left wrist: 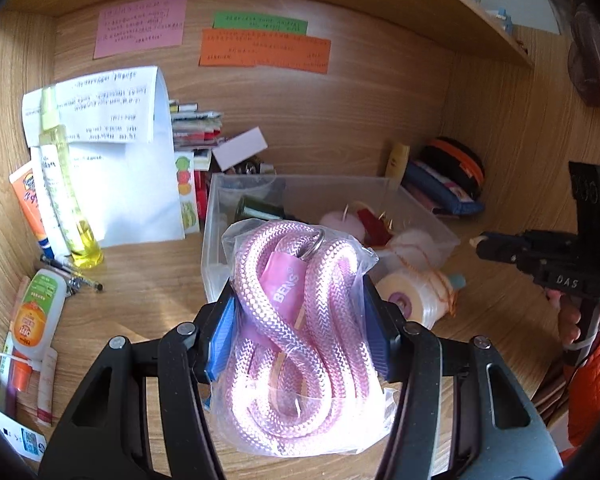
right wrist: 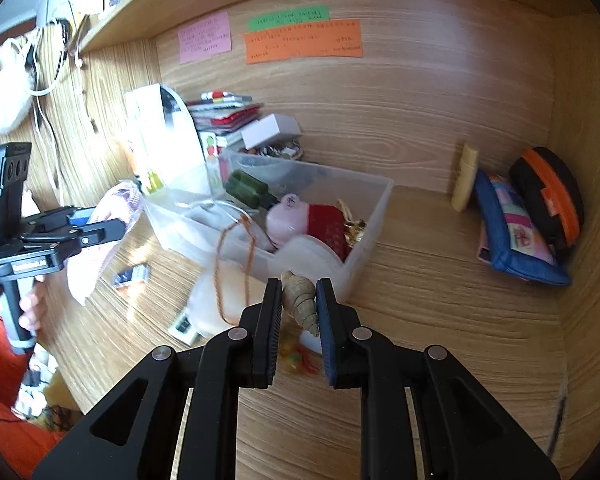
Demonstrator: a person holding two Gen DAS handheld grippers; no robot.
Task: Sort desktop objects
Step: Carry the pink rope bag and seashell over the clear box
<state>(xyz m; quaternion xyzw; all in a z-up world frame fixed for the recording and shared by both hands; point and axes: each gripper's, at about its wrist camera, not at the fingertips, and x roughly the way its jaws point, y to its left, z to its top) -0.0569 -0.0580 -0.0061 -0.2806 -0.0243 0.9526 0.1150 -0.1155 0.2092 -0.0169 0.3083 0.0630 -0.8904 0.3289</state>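
My left gripper (left wrist: 298, 312) is shut on a clear bag of coiled pink rope (left wrist: 296, 340), held above the wooden desk just in front of the clear plastic bin (left wrist: 212, 216). In the right wrist view my right gripper (right wrist: 299, 300) is shut on a beige spiral seashell (right wrist: 300, 298), just short of the bin's near corner (right wrist: 356, 268). The bin holds a dark green bottle (right wrist: 246, 190), a pink and red plush (right wrist: 312, 222) and white items. The left gripper (right wrist: 112, 228) with the pink bag (right wrist: 96, 264) shows at left there; the right gripper (left wrist: 480, 242) shows at right in the left wrist view.
Tubes and a yellow spray bottle (left wrist: 66, 184) lie at the desk's left beside leaning papers (left wrist: 132, 168). A white tape roll (left wrist: 416, 300) sits by the bin. Pouches (right wrist: 516, 228) and an orange-rimmed black case (right wrist: 552, 200) stand at back right. Sticky notes (right wrist: 300, 40) line the back wall.
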